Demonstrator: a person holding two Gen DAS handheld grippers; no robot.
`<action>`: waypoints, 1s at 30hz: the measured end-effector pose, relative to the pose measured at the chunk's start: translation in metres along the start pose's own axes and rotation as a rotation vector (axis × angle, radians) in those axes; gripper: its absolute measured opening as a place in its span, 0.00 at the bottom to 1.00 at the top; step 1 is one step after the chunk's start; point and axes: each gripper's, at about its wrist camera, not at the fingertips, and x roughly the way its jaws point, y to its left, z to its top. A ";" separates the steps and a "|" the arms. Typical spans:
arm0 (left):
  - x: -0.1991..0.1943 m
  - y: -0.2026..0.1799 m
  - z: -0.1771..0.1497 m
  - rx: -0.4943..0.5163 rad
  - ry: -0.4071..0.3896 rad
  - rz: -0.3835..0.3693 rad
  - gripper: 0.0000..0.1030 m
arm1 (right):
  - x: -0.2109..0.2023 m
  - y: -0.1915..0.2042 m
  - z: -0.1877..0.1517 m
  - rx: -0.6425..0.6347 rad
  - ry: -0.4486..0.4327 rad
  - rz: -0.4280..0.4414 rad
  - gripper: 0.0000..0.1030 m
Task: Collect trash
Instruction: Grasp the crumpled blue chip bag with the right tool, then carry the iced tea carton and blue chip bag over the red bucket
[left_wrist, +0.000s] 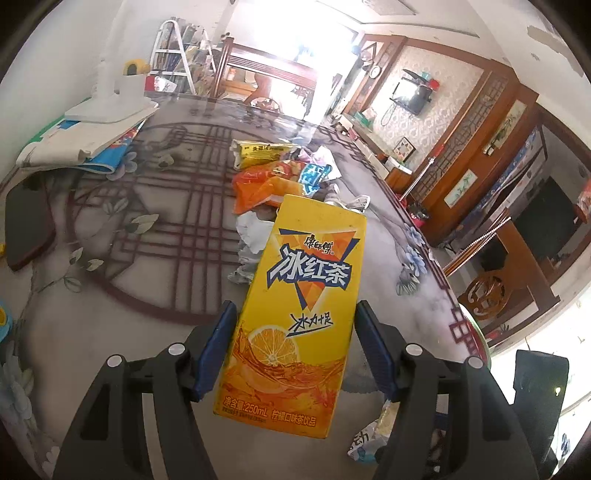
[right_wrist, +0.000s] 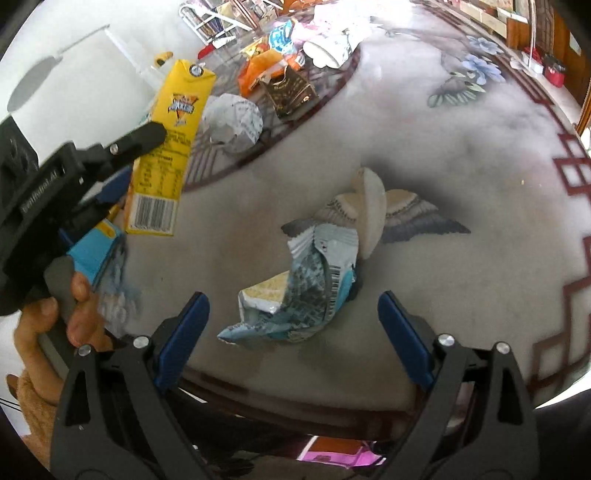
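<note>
My left gripper (left_wrist: 295, 314) is shut on a yellow iced-tea carton (left_wrist: 299, 302) and holds it above the table. The carton (right_wrist: 171, 122) also shows in the right wrist view, held by the left gripper (right_wrist: 144, 147) at the left. My right gripper (right_wrist: 293, 306) is open and empty, with its fingers on either side of a crumpled blue-and-silver snack wrapper (right_wrist: 303, 291) that lies on the table near the front edge. A pile of trash lies further back: an orange wrapper (left_wrist: 258, 184), a yellow packet (left_wrist: 258, 153), crumpled white paper (right_wrist: 232, 122) and a dark torn box (right_wrist: 291, 92).
The table (right_wrist: 443, 184) has a glass top over a grey cloth with a red lattice pattern. A white fan base (left_wrist: 110, 107) on folded cloth stands at the back left. A dark pad (left_wrist: 27, 225) lies at the left. A chair (left_wrist: 484, 295) stands beyond the table's right edge.
</note>
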 end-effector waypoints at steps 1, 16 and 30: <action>0.000 0.001 -0.001 -0.002 0.000 -0.001 0.61 | 0.001 0.001 0.001 -0.007 -0.002 -0.007 0.88; 0.000 -0.001 -0.002 0.005 -0.001 -0.001 0.61 | 0.001 0.008 -0.001 -0.086 -0.010 -0.029 0.55; 0.003 -0.001 -0.004 0.014 0.003 0.006 0.61 | -0.030 -0.006 0.011 -0.061 -0.102 -0.021 0.52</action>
